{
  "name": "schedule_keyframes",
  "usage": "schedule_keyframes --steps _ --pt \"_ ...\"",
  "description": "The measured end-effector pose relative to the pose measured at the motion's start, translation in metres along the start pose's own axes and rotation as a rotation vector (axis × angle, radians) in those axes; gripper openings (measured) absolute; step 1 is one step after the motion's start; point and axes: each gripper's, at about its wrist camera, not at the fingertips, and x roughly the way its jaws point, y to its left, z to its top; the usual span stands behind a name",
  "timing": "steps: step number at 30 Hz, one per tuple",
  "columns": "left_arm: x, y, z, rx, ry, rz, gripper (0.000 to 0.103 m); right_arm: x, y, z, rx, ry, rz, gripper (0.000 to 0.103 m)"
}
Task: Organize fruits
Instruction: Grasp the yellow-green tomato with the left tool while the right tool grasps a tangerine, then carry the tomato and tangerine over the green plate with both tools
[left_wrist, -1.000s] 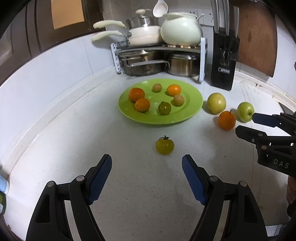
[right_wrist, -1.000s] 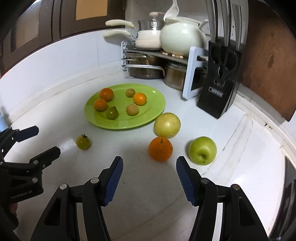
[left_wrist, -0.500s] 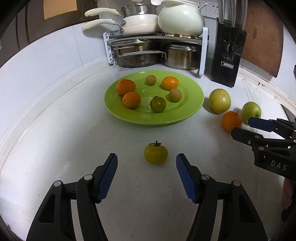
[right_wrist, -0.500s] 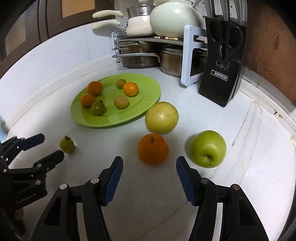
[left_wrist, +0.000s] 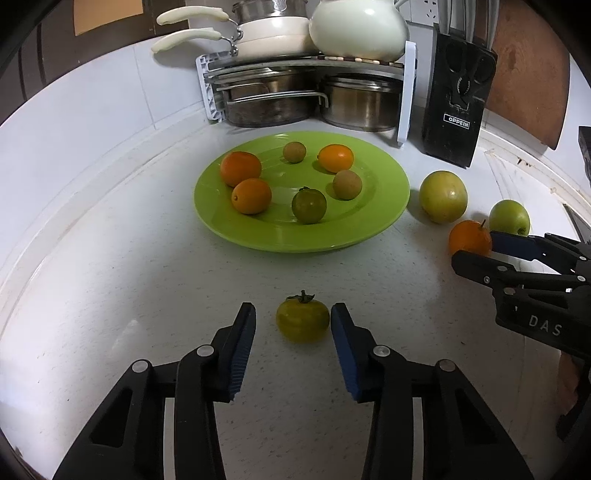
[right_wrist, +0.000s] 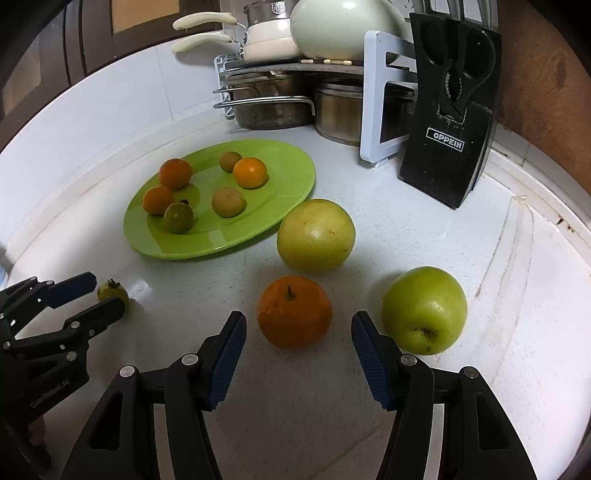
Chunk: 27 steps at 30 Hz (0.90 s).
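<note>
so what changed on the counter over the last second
Both grippers came forward and down. The left gripper has been closing around the small yellow-green tomato, not yet gripping it; the right gripper now flanks the orange tangerine, open. Green plate and other fruit unmoved.

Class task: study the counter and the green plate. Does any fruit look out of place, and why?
Yes. Four fruits sit on the bare counter off the green plate: a small yellow-green tomato in front of it, and beside it a large yellow fruit, an orange and a green apple. Nothing looks spilled or damaged.
</note>
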Motion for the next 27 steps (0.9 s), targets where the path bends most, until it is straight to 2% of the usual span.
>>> schedule_keyframes --steps 7,11,19,27 --pt "0.004 -0.002 0.001 0.008 0.012 -0.018 0.031 0.002 -0.001 0.002 -0.002 0.003 0.004 0.051" --pt "0.005 -0.002 0.001 0.003 0.013 -0.025 0.031 0.003 0.002 0.002 -0.017 0.001 0.01 0.043" --pt "0.001 0.002 0.001 -0.013 0.011 -0.032 0.03 0.001 0.005 0.003 -0.024 -0.01 -0.004 0.043" --pt "-0.024 0.003 0.0 -0.018 -0.026 -0.038 0.03 -0.021 0.012 0.003 -0.021 -0.037 0.021 0.043"
